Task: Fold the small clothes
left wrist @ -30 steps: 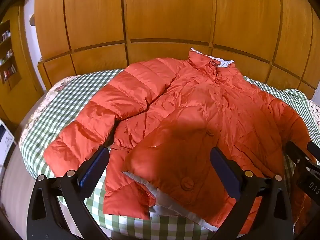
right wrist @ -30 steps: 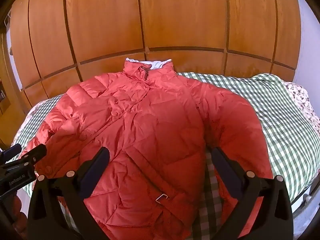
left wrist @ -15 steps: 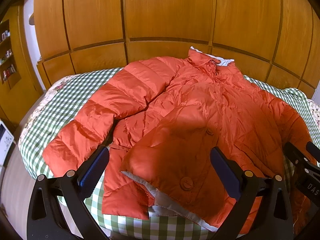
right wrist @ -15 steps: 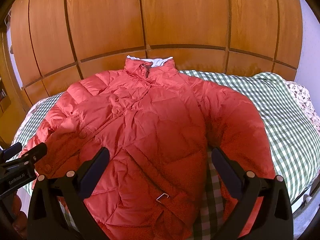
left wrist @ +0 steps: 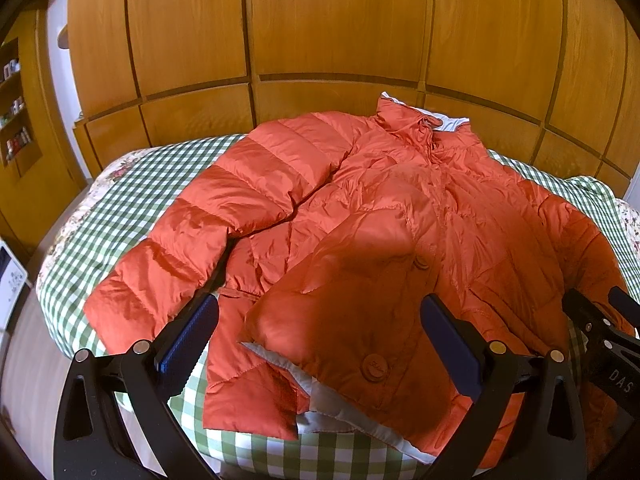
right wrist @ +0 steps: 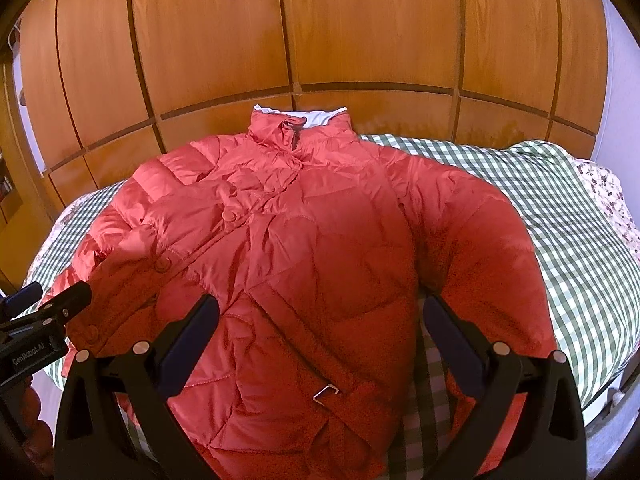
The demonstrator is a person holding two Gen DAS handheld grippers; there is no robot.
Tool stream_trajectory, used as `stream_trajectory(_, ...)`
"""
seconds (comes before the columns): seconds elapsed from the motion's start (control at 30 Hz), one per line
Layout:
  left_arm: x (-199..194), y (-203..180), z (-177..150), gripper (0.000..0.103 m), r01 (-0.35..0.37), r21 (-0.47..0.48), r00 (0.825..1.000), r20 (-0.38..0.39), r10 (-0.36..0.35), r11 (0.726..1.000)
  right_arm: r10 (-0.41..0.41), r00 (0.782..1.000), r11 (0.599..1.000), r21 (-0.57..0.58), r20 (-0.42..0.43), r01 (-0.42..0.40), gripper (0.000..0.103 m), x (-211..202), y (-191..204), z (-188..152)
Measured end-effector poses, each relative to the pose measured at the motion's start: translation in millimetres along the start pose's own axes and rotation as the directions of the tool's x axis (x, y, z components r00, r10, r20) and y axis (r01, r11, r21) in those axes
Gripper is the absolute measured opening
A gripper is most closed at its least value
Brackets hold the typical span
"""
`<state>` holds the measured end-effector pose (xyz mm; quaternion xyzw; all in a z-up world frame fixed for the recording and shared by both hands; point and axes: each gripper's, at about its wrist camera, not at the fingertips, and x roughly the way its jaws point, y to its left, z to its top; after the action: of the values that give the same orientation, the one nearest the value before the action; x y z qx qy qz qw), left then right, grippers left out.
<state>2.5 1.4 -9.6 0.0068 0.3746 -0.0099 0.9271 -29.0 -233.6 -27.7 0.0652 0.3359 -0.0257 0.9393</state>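
1. The puffy orange-red quilted jacket (left wrist: 360,248) lies face up on the green-and-white checked bed cover (right wrist: 568,216), collar toward the wooden panelled wall (right wrist: 360,32). Spread flat like that, it looks ready for folding.
2. The left gripper (left wrist: 320,336) hovers over the hem, jaws wide apart and holding nothing, probably lining up on the turned-back front flap.
3. The right gripper (right wrist: 320,332) hangs over the belted side by the near sleeve, jaws equally wide and empty.
4. No fold made yet.
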Motion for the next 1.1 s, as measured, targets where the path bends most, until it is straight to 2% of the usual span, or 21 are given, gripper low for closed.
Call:
stream_trajectory(0.67, 3, 1, 2, 0.100, 0.013, -0.003, 1.000, -0.009, -0.013, 1.000, 0.004, 1.000, 1.000, -0.008, -0.006, -0.004, 0.101, 2, 4, 2)
stream_trajectory(0.8, 3, 6, 3, 0.100, 0.075, -0.016, 0.997, -0.007, -0.075, 0.997, 0.016, 1.000, 1.000, 0.002, -0.017, -0.016, 0.101, 5, 3, 2)
stream_trajectory(0.83, 4, 12, 4, 0.100, 0.134, -0.031, 0.991, -0.007, -0.134, 0.991, 0.021, 1.000, 1.000, 0.011, -0.021, -0.021, 0.101, 7, 2, 3)
stream_trajectory(0.93, 6, 32, 7, 0.100, 0.237, -0.113, 0.971, 0.019, -0.237, 0.965, 0.013, 0.999, 0.999, 0.042, -0.040, -0.012, 0.101, 22, -1, 5)
stream_trajectory(1.0, 9, 55, 6, 0.100, 0.302, -0.202, 0.953, 0.058, -0.296, 0.932, -0.011, 0.998, 0.999, 0.050, -0.067, 0.014, 0.101, 35, -1, 7)
stream_trajectory(1.07, 14, 77, 3, 0.100, 0.333, -0.298, 0.943, 0.094, -0.320, 0.894, -0.008, 0.996, 0.997, 0.070, -0.085, 0.014, 0.101, 49, -2, 10)
stream_trajectory(1.1, 16, 86, 2, 0.100, 0.330, -0.338, 0.944, 0.103, -0.314, 0.881, -0.007, 0.996, 0.997, 0.077, -0.092, 0.015, 0.101, 56, -1, 11)
